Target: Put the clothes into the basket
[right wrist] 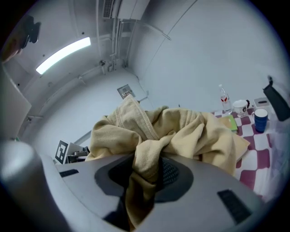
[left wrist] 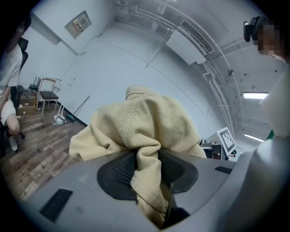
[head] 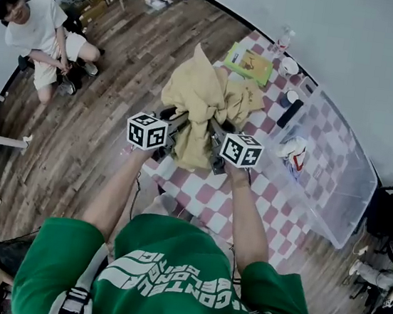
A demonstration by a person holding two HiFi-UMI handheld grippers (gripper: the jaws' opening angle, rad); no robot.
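A: Head view: tan sweatshirt point(head: 202, 100) hangs bunched, left of clear basket point(head: 352, 202), not in it yet.

B: Left gripper view: left gripper point(left wrist: 146, 168) nearly closed, pinching a fold. Right gripper view: right gripper point(right wrist: 146, 174) ditto. Risks, imo: narrow pinches slip, or trailing cloth catches on basket rim.

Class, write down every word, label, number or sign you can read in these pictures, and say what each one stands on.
No text here can be read with certainty.
Green shirt: white lettering on the back, upside down and distorted, unreadable.
Green book: cover print too small.
Wall notice: too blurred.
Bottle: label too small.
Marker cubes: black-and-white square patterns only, no letters.
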